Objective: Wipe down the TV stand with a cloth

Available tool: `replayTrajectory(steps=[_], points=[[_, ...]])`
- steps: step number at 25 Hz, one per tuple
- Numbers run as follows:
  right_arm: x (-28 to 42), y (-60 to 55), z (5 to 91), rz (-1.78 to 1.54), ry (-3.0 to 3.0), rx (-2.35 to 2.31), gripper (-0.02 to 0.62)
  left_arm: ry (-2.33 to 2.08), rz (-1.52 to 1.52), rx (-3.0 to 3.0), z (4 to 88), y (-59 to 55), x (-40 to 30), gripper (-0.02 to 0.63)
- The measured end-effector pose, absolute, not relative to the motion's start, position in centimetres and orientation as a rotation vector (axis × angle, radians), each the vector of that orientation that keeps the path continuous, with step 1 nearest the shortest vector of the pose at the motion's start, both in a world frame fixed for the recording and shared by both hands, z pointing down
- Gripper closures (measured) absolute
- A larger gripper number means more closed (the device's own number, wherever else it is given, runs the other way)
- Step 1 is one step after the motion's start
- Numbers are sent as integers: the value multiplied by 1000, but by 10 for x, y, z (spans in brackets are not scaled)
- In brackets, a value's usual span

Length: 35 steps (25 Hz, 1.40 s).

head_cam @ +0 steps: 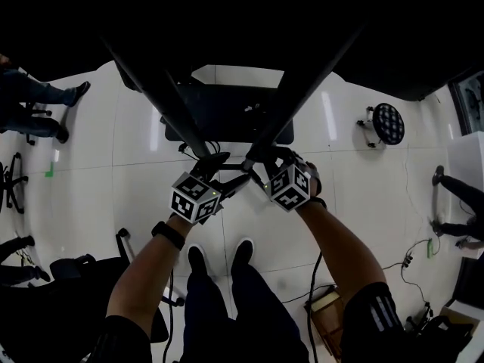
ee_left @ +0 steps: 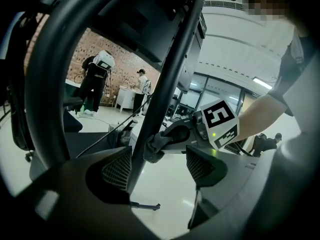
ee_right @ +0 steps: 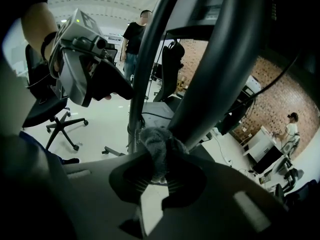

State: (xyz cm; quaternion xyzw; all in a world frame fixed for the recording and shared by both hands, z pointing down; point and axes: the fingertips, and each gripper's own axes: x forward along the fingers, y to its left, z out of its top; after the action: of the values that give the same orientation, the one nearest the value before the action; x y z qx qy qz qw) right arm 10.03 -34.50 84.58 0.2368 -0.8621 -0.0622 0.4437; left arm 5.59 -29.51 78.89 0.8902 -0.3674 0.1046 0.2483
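Over the white floor [head_cam: 91, 172], both forearms reach forward to the TV stand [head_cam: 227, 112]. The right tool [head_cam: 257, 162] pinches a grey cloth [ee_right: 157, 141] against its pole [ee_right: 150, 59], which only the gripper views show. The left tool [head_cam: 227, 171] stands wide, with the pole between its jaws.

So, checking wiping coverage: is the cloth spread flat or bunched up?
Bunched. The grey cloth sits as a wad pinched in the right gripper, pressed against the stand's dark pole.

Obstacles: two slanted stand poles [head_cam: 162, 97] cross frame centre; black base [head_cam: 227, 112] between them, upper centre; office chair [head_cam: 76, 272], lower left. Free room: bare white floor [head_cam: 83, 187], centre left and centre right.
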Motion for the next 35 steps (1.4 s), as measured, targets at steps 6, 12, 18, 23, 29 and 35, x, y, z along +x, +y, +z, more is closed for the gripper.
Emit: replayTrajectory(steps=[6,12,18,23,29,35], points=[[95,-341,898,-165,-2095,575,558,-995,322,2380,840,-293,51,241],[92,-341,946,-134,-2050,560,558,-968,334,2350,874,-291,51,241],[93,-335,970,-87,-2027,543,557,-941,321,2329,890,-280,51,241],[89,-322,953,-59,-2069,566,557,-930,287,2333,879,-273,48,241],[63,-294,871,-60,-2221,651,557,-933,188,2403,812,-250,35,241],[41,-255,728,-16,-2457,788,557,-925,104,2524,710,-204,12,242]])
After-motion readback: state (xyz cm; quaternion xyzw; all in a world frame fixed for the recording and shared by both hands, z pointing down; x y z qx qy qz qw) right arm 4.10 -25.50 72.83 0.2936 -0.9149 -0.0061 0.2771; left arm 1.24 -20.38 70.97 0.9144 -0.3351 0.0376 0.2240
